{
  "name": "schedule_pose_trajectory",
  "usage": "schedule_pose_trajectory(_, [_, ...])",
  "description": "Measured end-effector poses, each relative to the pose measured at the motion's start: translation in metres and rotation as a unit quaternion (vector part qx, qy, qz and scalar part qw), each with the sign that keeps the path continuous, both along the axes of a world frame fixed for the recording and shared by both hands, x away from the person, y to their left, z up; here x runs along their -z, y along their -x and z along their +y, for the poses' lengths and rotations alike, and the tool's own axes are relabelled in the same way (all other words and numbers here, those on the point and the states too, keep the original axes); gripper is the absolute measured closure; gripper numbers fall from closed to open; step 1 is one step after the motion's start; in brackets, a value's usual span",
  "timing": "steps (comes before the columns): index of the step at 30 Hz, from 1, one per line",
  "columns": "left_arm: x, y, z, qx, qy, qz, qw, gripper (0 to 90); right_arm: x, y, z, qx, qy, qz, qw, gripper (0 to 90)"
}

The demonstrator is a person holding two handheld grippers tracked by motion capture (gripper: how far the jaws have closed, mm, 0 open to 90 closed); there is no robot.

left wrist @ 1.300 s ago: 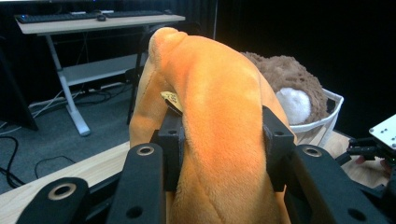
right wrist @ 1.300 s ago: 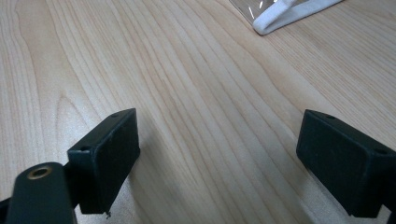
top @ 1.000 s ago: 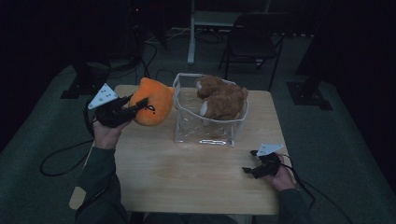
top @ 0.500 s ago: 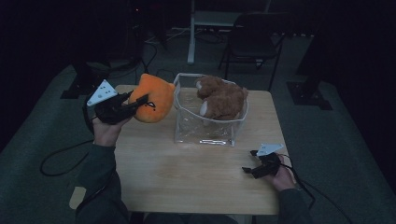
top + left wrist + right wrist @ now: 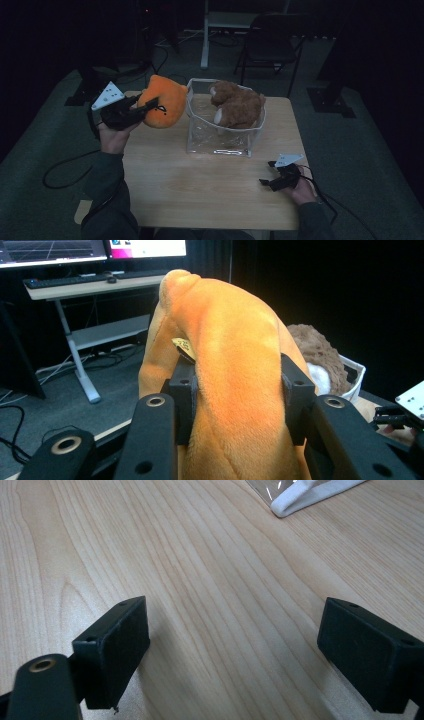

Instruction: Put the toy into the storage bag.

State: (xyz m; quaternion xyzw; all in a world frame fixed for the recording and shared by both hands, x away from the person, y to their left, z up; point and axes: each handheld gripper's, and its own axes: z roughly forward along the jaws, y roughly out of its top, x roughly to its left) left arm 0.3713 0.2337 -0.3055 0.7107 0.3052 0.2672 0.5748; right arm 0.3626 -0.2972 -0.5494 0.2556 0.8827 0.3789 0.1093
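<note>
The left claw (image 5: 235, 390) grips the orange plush (image 5: 225, 365) beside the clear basket (image 5: 200, 145); the right claw (image 5: 235, 650) rests open on the tabletop (image 5: 200, 555).

Left gripper (image 5: 142, 107) raised (right gripper (image 5: 266, 180) low)

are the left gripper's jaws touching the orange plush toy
Touching. In the left gripper view the left gripper has both black pads pressed into the sides of the orange plush toy, denting its soft fabric.

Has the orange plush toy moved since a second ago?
Yes. The orange plush toy, clamped in the left gripper, has risen slightly and shifted closer to the clear bin.
</note>
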Motion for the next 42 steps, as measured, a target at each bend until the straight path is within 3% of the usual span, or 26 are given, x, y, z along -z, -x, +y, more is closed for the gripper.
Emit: schedule_pose_trajectory(42, [-0.02, -0.014, -0.017, 0.013, 0.01, -0.014, 0.9998, 61.6, 0.0, 0.0, 0.0, 0.0, 0.0, 0.0, 1.0, 12.6])
